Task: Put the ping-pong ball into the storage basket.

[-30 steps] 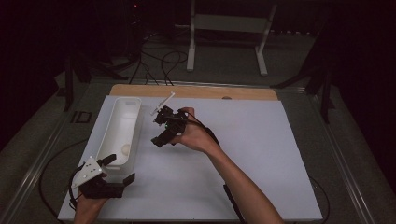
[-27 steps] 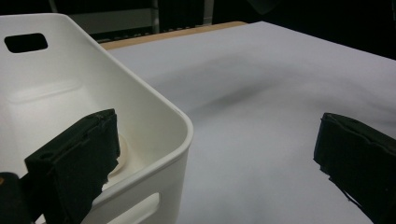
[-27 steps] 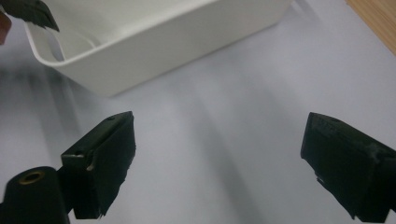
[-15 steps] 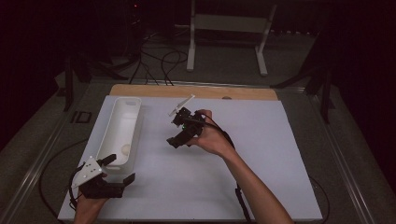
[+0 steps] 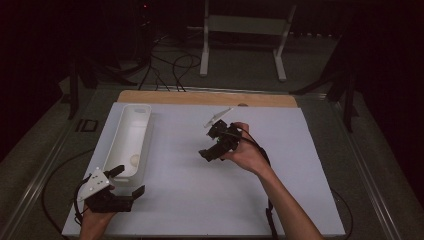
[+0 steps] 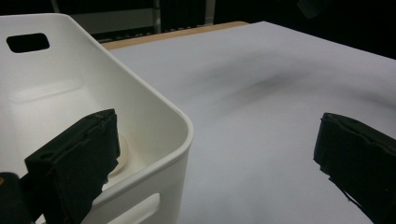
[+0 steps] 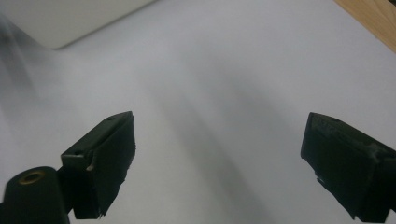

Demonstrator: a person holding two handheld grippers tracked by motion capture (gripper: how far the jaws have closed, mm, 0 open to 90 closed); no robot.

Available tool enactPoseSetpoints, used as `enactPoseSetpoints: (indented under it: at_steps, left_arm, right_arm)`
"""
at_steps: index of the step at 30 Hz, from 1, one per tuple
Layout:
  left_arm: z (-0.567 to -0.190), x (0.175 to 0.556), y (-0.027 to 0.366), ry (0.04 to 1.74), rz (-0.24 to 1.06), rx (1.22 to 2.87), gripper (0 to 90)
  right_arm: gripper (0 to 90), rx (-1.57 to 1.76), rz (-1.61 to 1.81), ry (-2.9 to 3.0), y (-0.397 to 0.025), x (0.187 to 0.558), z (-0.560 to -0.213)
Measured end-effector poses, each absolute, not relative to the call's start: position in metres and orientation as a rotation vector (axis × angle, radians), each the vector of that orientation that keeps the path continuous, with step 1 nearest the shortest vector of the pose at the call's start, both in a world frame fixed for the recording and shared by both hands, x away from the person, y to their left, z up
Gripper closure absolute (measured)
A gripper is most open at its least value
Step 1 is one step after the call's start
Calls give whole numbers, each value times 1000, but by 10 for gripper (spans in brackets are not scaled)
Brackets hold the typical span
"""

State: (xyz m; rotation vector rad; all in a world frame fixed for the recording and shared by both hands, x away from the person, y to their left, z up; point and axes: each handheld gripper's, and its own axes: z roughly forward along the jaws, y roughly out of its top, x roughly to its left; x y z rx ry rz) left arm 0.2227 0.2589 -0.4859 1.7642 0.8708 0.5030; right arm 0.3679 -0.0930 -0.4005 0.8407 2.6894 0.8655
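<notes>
White bin [image 5: 131,135] sits at surface's [image 5: 300,190] left edge, a small pale round item [image 5: 134,160] inside. Left gripper [image 5: 117,185] beside its near end, jaws apart; right gripper [image 5: 212,150] mid-surface, jaws apart, empty. Step unclear; probably a reach next. Left gripper view shows the bin's handle slot.

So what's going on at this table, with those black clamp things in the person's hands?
A person holds a two-jaw gripper in each hand over a white-covered table. The left gripper sits at the near end of a long white bin, jaws open, one jaw at the bin's rim and the other out over the table. A small round pale thing lies inside the bin. The right gripper hangs over the middle of the table, jaws open and holding nothing.
</notes>
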Motion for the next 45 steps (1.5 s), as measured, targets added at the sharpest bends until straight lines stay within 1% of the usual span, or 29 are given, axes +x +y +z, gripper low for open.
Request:
enactPoseSetpoints:
  at_steps: [17, 27, 28, 36, 43, 45]
  left_arm:
    - [-486, 223, 258, 876, 513, 1762, 9]
    - [-483, 222, 259, 902, 537, 1728, 10]
    - [-483, 223, 260, 909, 536, 1723, 10]
    - [-480, 227, 259, 933, 532, 1722, 10]
    - [-478, 231, 259, 943, 527, 1719, 10]
    - [-478, 234, 259, 950, 525, 1717, 10]
  right_arm:
    - [97, 959, 901, 2600, -152, 351, -406]
    - [99, 1025, 982, 2498, -189, 331, -415]
    - [99, 1043, 1011, 2472, -199, 326, -418]
    - [98, 1067, 1123, 2379, -226, 309, -431]
    - [98, 1074, 1165, 2342, -237, 300, -442]
    - [98, 1064, 1168, 2311, -242, 293, -450]
